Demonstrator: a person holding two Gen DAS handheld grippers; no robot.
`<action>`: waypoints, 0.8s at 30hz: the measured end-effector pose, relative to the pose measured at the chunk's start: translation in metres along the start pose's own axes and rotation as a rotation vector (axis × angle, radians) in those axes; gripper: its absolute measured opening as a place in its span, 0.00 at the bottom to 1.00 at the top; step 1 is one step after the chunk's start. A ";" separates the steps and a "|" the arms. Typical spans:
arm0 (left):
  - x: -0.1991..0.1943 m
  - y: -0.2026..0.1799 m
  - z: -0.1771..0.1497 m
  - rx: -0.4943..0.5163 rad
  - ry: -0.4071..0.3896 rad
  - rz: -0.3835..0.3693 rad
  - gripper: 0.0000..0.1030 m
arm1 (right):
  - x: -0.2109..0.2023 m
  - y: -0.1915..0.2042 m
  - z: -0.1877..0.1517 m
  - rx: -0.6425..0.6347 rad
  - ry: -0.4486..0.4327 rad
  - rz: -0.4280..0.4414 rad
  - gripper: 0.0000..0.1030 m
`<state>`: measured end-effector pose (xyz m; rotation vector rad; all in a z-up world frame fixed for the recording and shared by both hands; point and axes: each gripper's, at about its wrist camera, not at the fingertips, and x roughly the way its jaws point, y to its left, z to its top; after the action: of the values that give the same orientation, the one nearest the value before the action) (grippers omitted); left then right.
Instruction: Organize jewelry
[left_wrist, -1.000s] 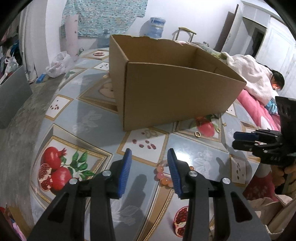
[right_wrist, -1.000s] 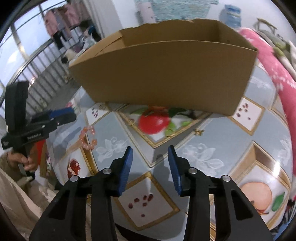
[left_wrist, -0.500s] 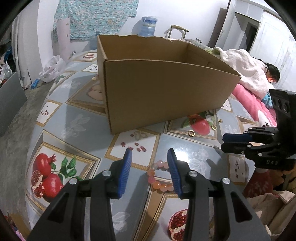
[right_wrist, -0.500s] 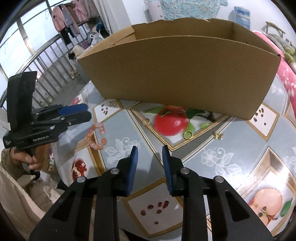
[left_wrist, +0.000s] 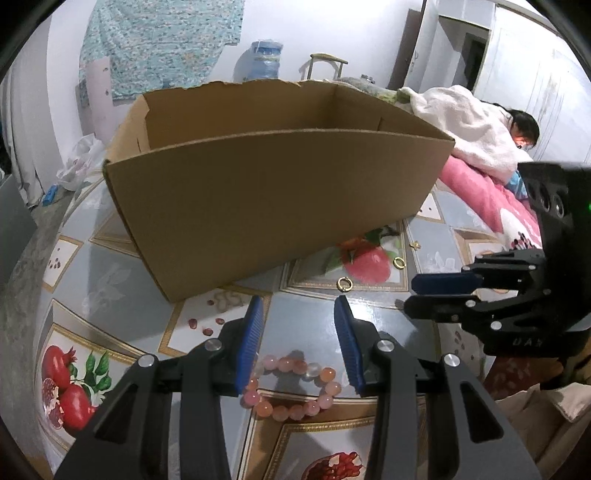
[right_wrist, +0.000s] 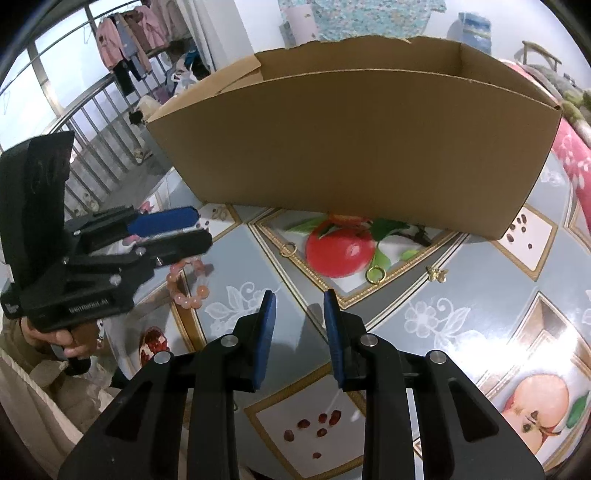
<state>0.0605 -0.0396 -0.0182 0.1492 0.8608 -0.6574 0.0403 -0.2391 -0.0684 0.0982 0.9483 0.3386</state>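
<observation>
1. One bracelet (left_wrist: 291, 384) of pink beads, flat on the tablecloth (left_wrist: 122, 284), now framed between the left gripper's (left_wrist: 299, 343) blue pads; a second ago off to their right, half hidden.
2. Means the grasp looks lined up: likely next a drop and a close on the beads, then a lift to the box (left_wrist: 266, 192).
3. Left gripper wide open, empty, tilted down over the bracelet, not touching it as far as can be told.
4. Three small gold pieces wait nearer the box: two rings (right_wrist: 376, 274) and a butterfly charm (right_wrist: 437, 273).
5. Right gripper (right_wrist: 298, 332) narrower than a second ago, part open, empty, hovering short of the rings.
6. Box open-topped, contents not visible.
</observation>
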 end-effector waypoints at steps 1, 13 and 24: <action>0.001 0.000 -0.001 0.000 0.003 0.002 0.38 | 0.001 0.000 0.001 -0.001 -0.001 0.000 0.25; -0.005 0.013 -0.005 -0.019 0.020 0.037 0.38 | 0.005 -0.003 0.002 -0.001 0.009 -0.001 0.28; 0.004 -0.008 0.001 0.042 0.031 -0.014 0.38 | 0.003 -0.017 0.000 0.024 -0.005 -0.007 0.28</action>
<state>0.0580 -0.0482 -0.0193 0.1916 0.8790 -0.6876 0.0458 -0.2545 -0.0743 0.1182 0.9474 0.3205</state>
